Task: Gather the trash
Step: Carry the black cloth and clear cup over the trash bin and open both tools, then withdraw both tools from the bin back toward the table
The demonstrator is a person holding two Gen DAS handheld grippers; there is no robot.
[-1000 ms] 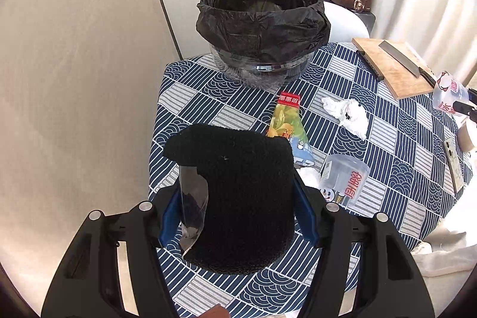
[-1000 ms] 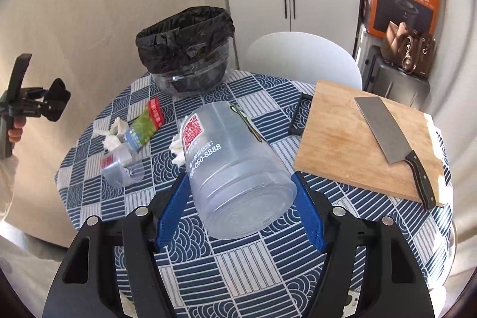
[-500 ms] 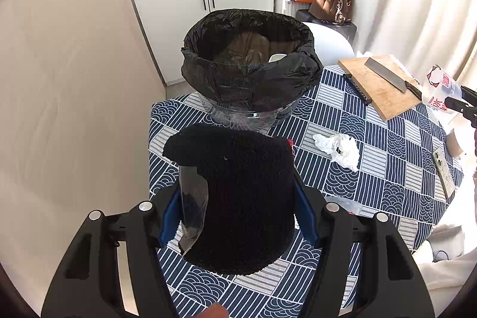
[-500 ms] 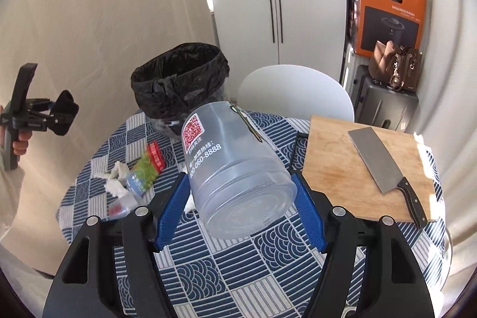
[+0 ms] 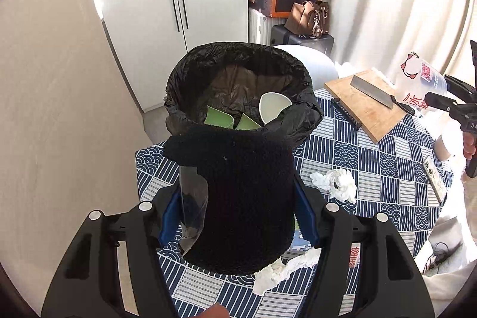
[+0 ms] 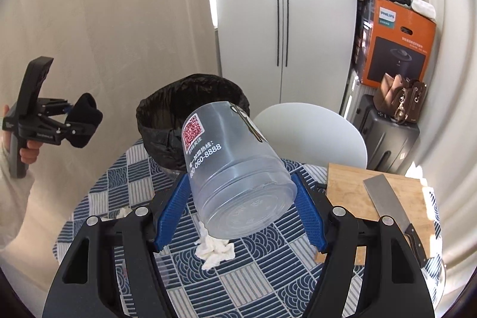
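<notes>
Patterned tablecloth (image 5: 387, 157), cutting board (image 5: 363, 106), white cabinet (image 6: 283, 20), orange box (image 6: 393, 46)

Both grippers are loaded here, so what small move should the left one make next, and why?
Probably carry the left gripper a little further forward, then open it. It is shut on a black knitted sleeve with a clear plastic piece, held just short of the black-lined trash bin, whose open mouth already holds scraps. The right gripper holds a frosted plastic cup farther back.
</notes>
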